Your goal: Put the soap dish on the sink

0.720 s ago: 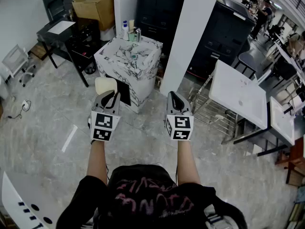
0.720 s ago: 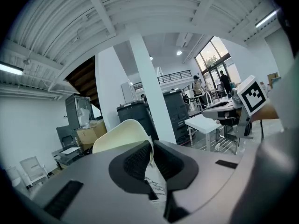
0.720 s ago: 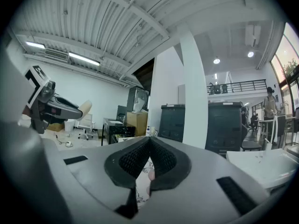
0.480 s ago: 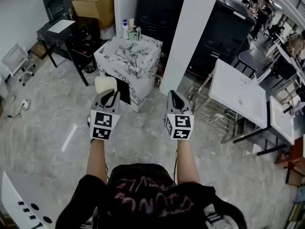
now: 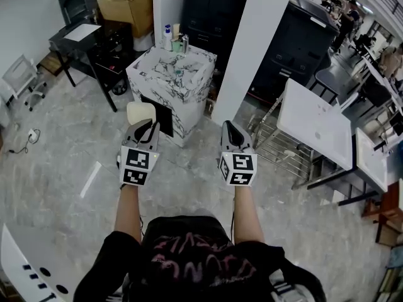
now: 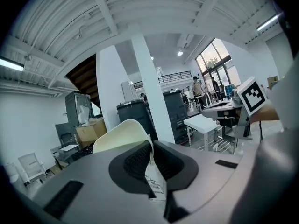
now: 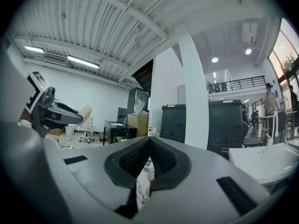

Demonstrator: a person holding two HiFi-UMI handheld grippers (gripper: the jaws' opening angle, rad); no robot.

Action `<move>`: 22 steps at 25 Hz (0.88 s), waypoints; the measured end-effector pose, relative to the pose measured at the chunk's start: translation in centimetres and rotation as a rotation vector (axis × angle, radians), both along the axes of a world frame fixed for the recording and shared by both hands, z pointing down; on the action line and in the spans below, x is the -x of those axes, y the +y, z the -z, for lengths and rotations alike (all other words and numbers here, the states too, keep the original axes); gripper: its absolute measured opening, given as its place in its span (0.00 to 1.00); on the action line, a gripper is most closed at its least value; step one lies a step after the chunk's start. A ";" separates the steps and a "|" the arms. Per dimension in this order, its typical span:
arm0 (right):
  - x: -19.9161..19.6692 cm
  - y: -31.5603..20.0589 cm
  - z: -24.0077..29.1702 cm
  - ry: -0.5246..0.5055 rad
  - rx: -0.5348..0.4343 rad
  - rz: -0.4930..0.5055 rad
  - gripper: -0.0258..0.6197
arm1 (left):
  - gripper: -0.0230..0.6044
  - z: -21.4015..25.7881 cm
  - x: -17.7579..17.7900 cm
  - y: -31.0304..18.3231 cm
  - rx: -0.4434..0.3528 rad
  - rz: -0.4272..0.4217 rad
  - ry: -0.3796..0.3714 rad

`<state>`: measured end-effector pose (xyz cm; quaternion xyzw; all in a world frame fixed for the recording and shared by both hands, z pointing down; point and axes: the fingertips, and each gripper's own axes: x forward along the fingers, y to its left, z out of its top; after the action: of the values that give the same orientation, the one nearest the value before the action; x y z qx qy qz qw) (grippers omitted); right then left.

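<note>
A cream soap dish (image 5: 140,113) sticks up out of my left gripper (image 5: 145,128), whose jaws are shut on its edge; in the left gripper view the soap dish (image 6: 122,133) stands above the black pads. My right gripper (image 5: 229,129) is level with it to the right, its jaws shut with nothing between them. The marble-patterned sink (image 5: 173,75) stands ahead on the floor, beyond both grippers, and shows as a small patch below the pads in the right gripper view.
Bottles (image 5: 169,38) stand at the sink's far rim. A white pillar (image 5: 249,49) rises right of the sink, with dark cabinets (image 5: 208,11) behind. White tables (image 5: 315,126) and a metal rack stand at right, a black desk (image 5: 85,43) and cardboard box at left.
Almost nothing differs: the view has shifted very slightly, so the sink sits a touch lower in the picture. Both grippers keep their places and the soap dish stays held.
</note>
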<state>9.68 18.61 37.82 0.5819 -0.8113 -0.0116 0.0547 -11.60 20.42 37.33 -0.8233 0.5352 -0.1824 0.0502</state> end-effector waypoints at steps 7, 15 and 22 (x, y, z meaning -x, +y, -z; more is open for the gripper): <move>0.7 -0.3 -0.2 -0.008 -0.004 -0.007 0.06 | 0.10 -0.7 0.5 -0.4 0.013 -0.013 0.013; 0.6 -2.9 -1.4 -0.025 0.005 -0.032 0.06 | 0.10 -1.8 0.4 -3.1 0.028 -0.036 -0.005; 2.0 -8.1 -2.6 -0.024 0.021 -0.035 0.06 | 0.10 -2.8 1.8 -8.2 0.052 -0.037 -0.009</move>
<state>7.70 10.49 40.39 0.5955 -0.8017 0.0049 0.0513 -13.37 12.25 40.15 -0.8332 0.5147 -0.1989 0.0347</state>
